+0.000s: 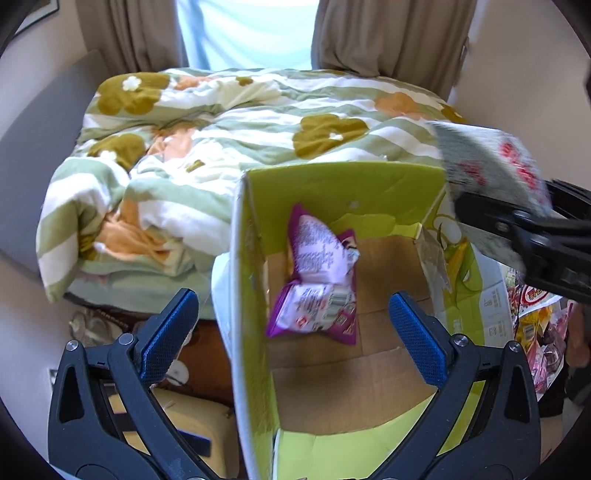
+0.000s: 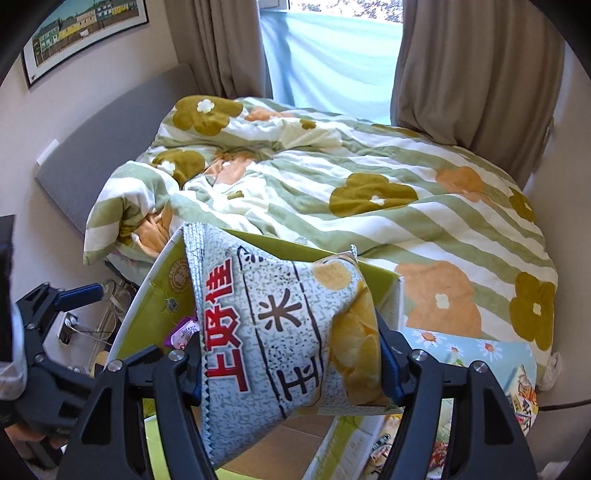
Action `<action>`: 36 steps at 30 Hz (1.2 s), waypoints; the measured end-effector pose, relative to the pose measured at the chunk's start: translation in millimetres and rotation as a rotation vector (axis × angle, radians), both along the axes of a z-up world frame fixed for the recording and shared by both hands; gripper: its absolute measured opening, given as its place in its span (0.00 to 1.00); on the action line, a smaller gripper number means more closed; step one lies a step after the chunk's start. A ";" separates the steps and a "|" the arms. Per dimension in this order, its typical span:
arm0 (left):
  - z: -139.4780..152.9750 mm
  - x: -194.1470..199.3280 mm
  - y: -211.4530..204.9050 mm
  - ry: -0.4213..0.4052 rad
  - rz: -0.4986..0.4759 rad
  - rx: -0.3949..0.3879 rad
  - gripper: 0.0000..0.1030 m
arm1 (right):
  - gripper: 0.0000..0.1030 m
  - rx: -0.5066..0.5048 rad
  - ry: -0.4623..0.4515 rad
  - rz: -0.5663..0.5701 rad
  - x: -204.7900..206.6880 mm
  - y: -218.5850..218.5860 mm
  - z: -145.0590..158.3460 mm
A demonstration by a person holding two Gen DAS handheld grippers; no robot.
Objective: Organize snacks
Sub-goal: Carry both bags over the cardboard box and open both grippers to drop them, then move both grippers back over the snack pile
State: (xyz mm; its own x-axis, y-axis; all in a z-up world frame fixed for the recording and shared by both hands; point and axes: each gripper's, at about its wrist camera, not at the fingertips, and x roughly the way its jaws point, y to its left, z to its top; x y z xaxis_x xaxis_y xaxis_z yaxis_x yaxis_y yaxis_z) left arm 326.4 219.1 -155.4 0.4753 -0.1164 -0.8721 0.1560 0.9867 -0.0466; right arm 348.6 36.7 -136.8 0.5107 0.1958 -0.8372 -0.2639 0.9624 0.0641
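While the left claw (image 1: 295, 332) stands wide apart and empty at the bottom of the left wrist view, its blue pads (image 1: 417, 332) straddle the left wall of a green box (image 1: 255, 295), one pad outside, one inside.

Box: open-topped, green outside, brown card floor, centre of frame. It stands in front of the bed (image 1: 221, 129).

Purple packets (image 1: 317, 277): two, lying crumpled on the box floor toward its far left corner, one overlapping the other, print side up.

Chip bag (image 2: 280, 339): pale speckled, red and dark lettering, yellow chips pictured. It is clamped across its lower half by the right claw (image 2: 291, 373), centre of the right wrist view, hanging over the box's open top. In the left wrist view the same bag (image 1: 491, 162) shows blurred at upper right, above the box's right rim.

Loose snacks (image 1: 535, 325): mixed red, yellow and pink wrappers, heaped at right edge, outside the box.

Bed: green-striped quilt with olive and orange flowers, upper half of both views.

Curtains (image 2: 461, 74): tan, flanking a bright window, top.

Framed picture (image 2: 85, 26): on the wall, upper left of the right wrist view.
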 end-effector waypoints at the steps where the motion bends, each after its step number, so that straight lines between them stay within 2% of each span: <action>1: -0.1 -0.7 1.8 0.000 0.003 0.001 0.99 | 0.64 -0.004 0.009 0.011 3.7 3.8 -4.4; 6: -2.4 -5.7 10.3 0.007 0.015 0.022 0.99 | 0.64 -0.021 0.038 0.036 23.8 20.4 -23.6; 7: -2.5 -6.3 11.6 0.006 0.016 0.025 0.99 | 0.67 -0.030 0.046 0.034 27.0 23.2 -27.1; 9: -2.9 -5.7 13.8 0.006 0.017 0.033 0.99 | 0.85 -0.028 0.077 0.041 30.7 25.0 -33.2; 10: -3.8 -4.8 14.3 0.006 0.016 0.036 0.99 | 1.00 -0.017 0.091 0.046 32.4 25.8 -36.0; 14: -6.1 -3.5 14.3 0.006 0.002 0.053 0.99 | 1.00 0.012 0.034 0.023 26.5 19.6 -33.8; 25: 4.9 -6.6 9.9 -0.019 -0.023 0.057 0.99 | 1.00 -0.009 0.022 0.015 9.9 15.7 -11.5; 30: 27.6 -19.6 9.7 -0.058 -0.020 0.082 0.99 | 1.00 0.021 0.007 -0.009 -5.7 8.2 11.0; 36: 61.5 -45.5 8.6 -0.126 -0.001 0.118 0.99 | 1.00 0.049 -0.056 -0.018 -39.7 -5.6 46.7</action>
State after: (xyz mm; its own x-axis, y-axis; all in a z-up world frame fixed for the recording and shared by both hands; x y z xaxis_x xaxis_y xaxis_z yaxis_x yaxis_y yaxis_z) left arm 280.9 227.7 -93.9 0.5817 -0.0168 -0.8132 0.1541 0.9840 0.0899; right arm 308.9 31.1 -90.2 0.5601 0.2259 -0.7970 -0.2511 0.9631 0.0965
